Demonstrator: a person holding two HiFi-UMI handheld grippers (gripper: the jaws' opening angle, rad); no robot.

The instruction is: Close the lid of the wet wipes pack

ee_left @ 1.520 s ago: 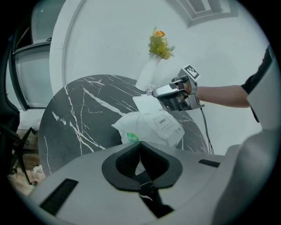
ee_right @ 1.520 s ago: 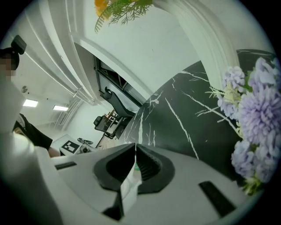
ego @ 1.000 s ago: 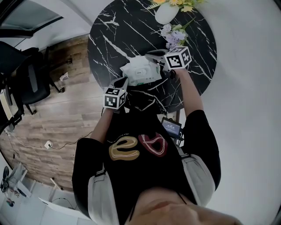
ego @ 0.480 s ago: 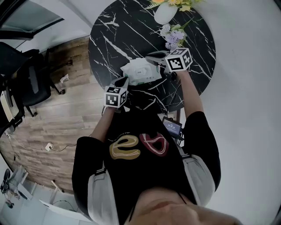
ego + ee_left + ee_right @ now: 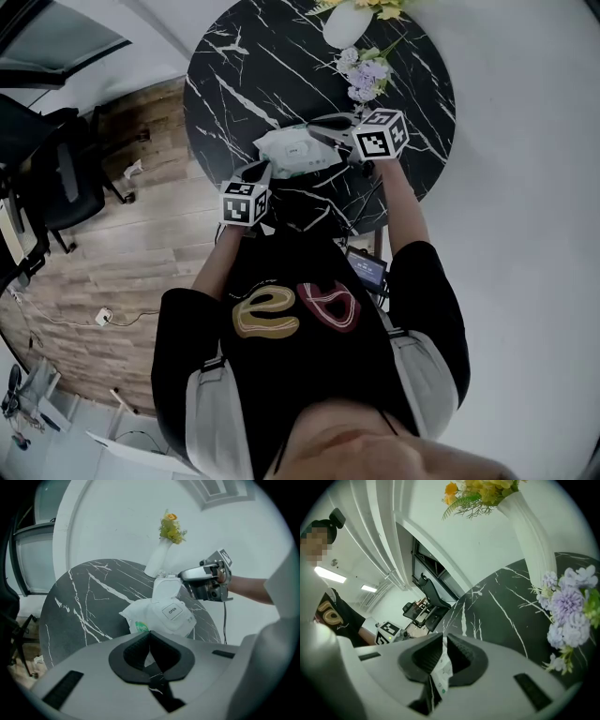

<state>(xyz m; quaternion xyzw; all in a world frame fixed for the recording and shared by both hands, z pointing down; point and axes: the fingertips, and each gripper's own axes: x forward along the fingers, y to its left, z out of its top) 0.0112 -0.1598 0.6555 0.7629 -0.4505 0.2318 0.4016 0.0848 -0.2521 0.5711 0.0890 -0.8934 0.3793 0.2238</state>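
The white wet wipes pack hangs between my two grippers over the near edge of the round black marble table. In the left gripper view the pack shows a flat label printed OPEN, and its far end stands up towards the right gripper. My left gripper is shut on the near end of the pack. White film with green print sits pinched in my right gripper, which is shut. In the head view the left gripper is at the pack's near left and the right gripper at its far right.
A white vase with yellow flowers stands at the table's far side, with purple flowers lying in front of it, close to the right gripper. A black office chair is on the wooden floor to the left. A cable hangs under the right hand.
Both grippers and the pack have shifted slightly up and left in the head view. The pack looks more bunched between them. Both grips are unchanged.
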